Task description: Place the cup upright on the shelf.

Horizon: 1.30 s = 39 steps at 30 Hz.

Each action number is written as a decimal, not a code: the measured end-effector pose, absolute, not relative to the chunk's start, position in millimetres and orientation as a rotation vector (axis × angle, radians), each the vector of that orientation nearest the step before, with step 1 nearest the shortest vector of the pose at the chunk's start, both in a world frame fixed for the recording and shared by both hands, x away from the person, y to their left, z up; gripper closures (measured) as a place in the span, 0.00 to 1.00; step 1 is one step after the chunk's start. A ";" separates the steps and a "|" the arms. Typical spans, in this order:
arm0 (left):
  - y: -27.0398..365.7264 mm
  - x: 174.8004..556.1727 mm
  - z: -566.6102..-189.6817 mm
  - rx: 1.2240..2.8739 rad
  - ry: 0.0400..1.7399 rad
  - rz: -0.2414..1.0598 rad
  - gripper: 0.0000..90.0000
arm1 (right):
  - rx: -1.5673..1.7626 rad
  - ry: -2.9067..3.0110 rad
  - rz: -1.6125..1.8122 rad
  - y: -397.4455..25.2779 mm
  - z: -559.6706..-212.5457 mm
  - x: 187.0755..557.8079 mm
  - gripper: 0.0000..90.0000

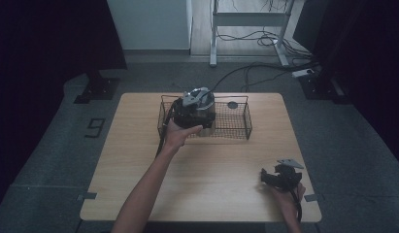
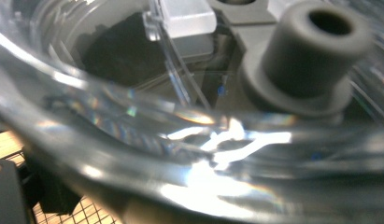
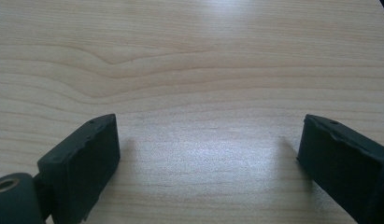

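Left claw (image 1: 197,104): held over the left part of the basket at the far middle of the bench; its camera is pressed close against a clear bowl; whether its jaws are wide or closed on it, I cannot tell.
Bowl (image 2: 189,154): clear plastic with a grey hub (image 2: 302,56) inside, seen blurred at very close range; it sits at the left claw, over the basket's mesh.
Basket (image 1: 238,121): black wire, on the far middle of the bench; a small dark round thing (image 1: 232,104) lies by its far right rim.
Right claw (image 1: 279,177): near right corner of the bench, low over bare wood, jaws spread wide and holding nothing.
Bench (image 1: 211,165): pale wood.
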State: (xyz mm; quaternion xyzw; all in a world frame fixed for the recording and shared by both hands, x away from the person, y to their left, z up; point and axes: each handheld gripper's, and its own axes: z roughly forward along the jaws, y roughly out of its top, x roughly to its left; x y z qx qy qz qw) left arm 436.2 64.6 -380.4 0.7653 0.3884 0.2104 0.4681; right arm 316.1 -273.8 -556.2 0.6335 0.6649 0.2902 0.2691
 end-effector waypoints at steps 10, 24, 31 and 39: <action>65.1 453.9 -378.3 1.870 0.975 0.505 0.04 | 1.705 1.793 0.782 -273.9 -556.2 316.1 0.06; 62.9 478.2 -383.1 1.899 1.001 0.528 0.04 | 1.711 1.787 0.783 -273.9 -556.0 315.8 0.07; 63.2 490.2 -388.0 1.886 1.013 0.526 0.04 | 1.710 1.787 0.782 -274.0 -556.0 315.8 0.07; 61.4 504.3 -403.6 1.898 1.040 0.529 0.04 | 1.710 1.786 0.782 -274.0 -556.0 315.8 0.07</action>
